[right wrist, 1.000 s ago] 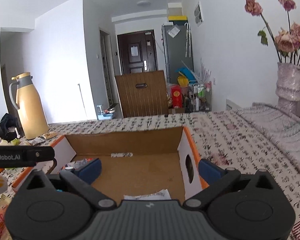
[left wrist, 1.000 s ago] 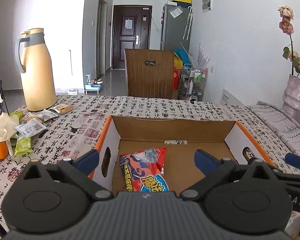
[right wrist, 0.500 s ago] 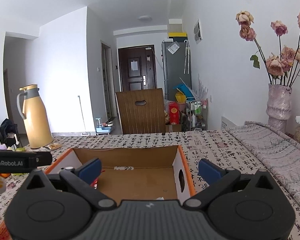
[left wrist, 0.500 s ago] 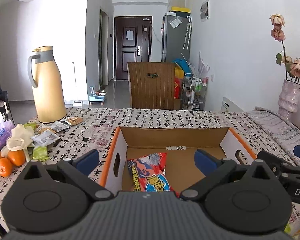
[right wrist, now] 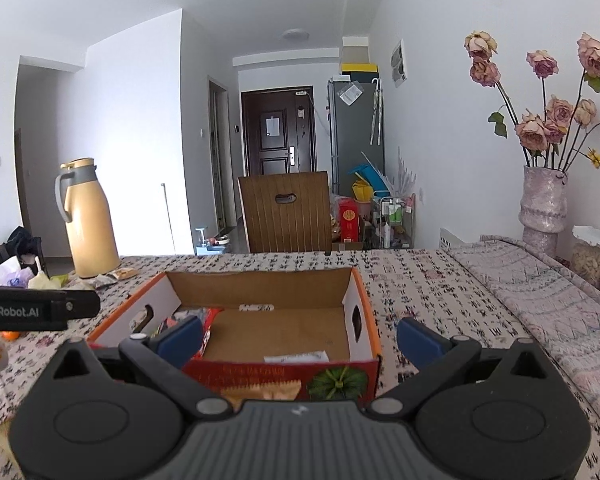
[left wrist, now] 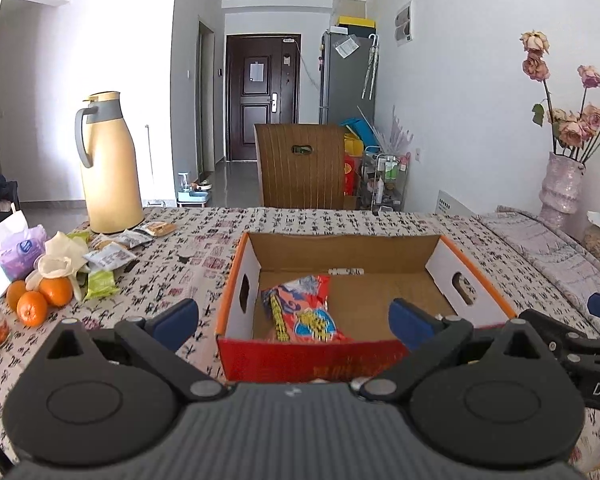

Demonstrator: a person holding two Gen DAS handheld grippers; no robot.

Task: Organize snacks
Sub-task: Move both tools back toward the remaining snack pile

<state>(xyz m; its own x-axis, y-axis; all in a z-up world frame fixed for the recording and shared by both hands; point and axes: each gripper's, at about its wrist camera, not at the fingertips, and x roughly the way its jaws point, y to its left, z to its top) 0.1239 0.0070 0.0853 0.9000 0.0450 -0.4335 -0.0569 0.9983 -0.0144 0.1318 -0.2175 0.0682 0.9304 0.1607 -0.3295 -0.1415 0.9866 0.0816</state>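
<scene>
Both my hand-held grippers, left [left wrist: 294, 318] and right [right wrist: 300, 338], gaped empty before the orange-rimmed cardboard box [left wrist: 474, 286]. Crinkly red foil snack bag [left wrist: 304, 312] inside looked light, slippery; pinch a sealed edge.

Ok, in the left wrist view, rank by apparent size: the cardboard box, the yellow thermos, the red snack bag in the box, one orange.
1. cardboard box
2. yellow thermos
3. red snack bag
4. orange

The thermos stands farther from the camera than the bag, so its true lead over the bag is probably bigger than it looks.

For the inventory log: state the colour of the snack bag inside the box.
Mostly red, with blue and yellow print; snack bag, left wrist view.
</scene>
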